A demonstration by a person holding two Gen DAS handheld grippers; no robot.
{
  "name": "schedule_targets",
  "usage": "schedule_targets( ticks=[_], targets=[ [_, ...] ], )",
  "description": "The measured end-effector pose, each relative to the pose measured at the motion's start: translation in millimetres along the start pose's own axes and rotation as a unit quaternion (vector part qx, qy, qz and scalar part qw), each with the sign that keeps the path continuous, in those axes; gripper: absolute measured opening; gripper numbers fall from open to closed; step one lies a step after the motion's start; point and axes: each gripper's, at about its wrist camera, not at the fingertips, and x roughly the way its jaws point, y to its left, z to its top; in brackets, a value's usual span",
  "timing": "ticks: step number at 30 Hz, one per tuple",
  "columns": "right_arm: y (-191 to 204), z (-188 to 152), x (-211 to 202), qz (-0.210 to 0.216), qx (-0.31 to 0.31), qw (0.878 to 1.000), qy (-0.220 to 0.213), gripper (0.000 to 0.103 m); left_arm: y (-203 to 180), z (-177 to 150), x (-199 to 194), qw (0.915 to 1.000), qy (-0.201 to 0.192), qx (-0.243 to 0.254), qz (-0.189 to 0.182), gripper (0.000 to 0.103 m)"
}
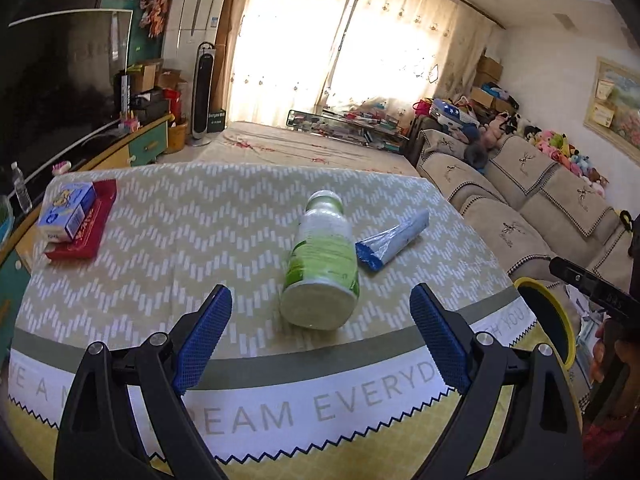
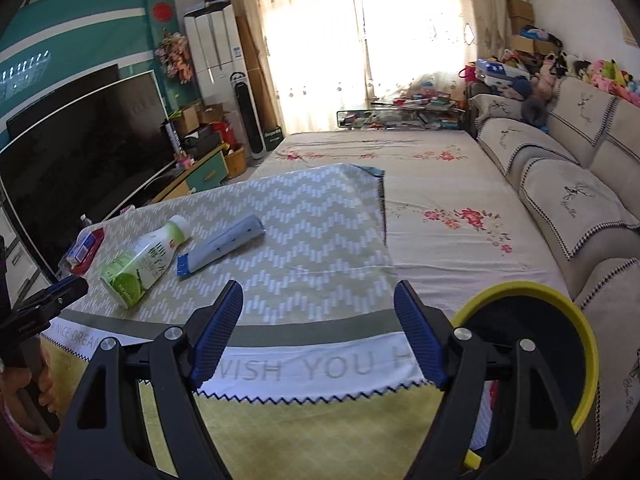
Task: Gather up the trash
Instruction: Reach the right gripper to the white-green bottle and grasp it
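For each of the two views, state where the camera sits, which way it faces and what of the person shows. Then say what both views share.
Left wrist: on the left gripper, jaws open, facing the bottle and wrapper on the cloth; a hand shows at right.
Right wrist: on the right gripper, jaws open, over the cloth's near edge beside the bin; a hand shows at left.
Shared: bottle, wrapper, cloth, bin, curtains.

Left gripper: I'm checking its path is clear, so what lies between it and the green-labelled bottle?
Only bare zigzag tablecloth. In the left wrist view the left gripper is open and empty, the green-labelled bottle lying just ahead.
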Motion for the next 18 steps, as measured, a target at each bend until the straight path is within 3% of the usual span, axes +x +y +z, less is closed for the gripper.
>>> schedule_targets(
  ticks=[3,6,9,13,18],
  targets=[
    [19,5,11,0.001,-0.015,1.000,0.003,0.074,-7,-5,10,0.9997,0.023,0.012,0.000,0.089],
    [32,11,24,0.041,-0.005,0.999,0.019,0.074,-25,-10,15,0.9995,0.022,0.022,0.008,0.089],
    [62,15,39,0.064,-0.030,0.997,0.037,0.074,-16,-4,-7,0.9998,-0.020,-0.008,0.003,0.089],
    [101,8,51,0.082,-0.059,0.993,0.058,0.074,23,8,-50,0.9902,-0.106,-0.077,0.049,0.089],
    [158,-6,59,0.109,-0.095,0.987,0.073,0.074,65,6,-67,0.9759,-0.130,-0.148,0.093,0.091]
  ],
)
